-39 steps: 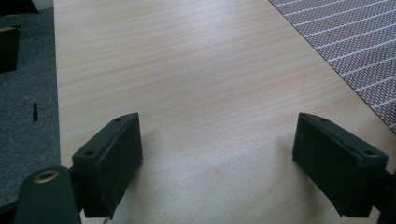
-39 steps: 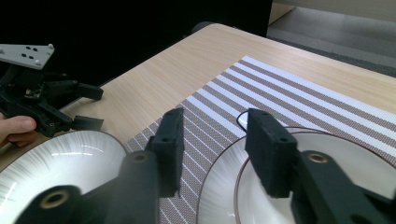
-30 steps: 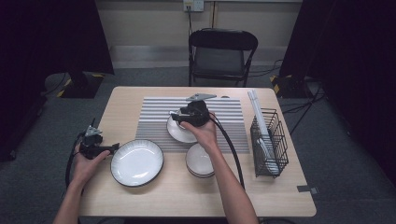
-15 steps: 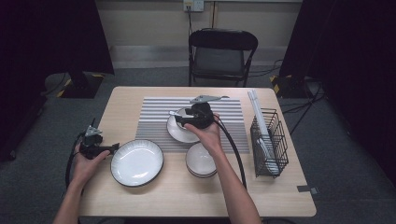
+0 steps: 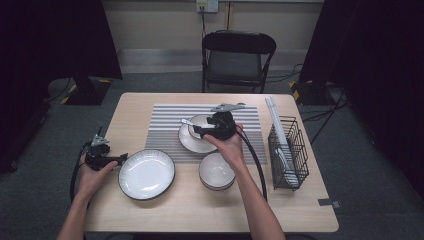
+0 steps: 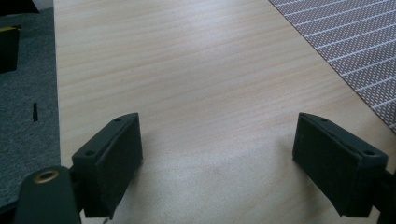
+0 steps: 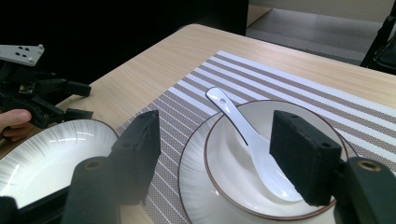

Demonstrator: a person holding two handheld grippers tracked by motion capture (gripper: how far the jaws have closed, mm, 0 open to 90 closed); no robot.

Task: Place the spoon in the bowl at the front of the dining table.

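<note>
Just beyond right gripper (image 7: 215, 149), spoon (image 7: 247, 140) in bowl (image 7: 224, 172)

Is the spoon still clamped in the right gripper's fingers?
No: the spoon lies in the bowl, and the right gripper stands open above it.

White ceramic spoon (image 7: 252, 140) lying bowl-down inside a brown-rimmed white bowl (image 7: 224, 172), handle tilted over its rim.

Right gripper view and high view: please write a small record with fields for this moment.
spoon: white ceramic spoon lies in the white brown-rimmed bowl
bowl: stands on a white ribbed saucer, on the grey striped placemat
right gripper: jaws just opening, nothing between them
left gripper: open over bare wooden table
nearby: black wire rack
</note>
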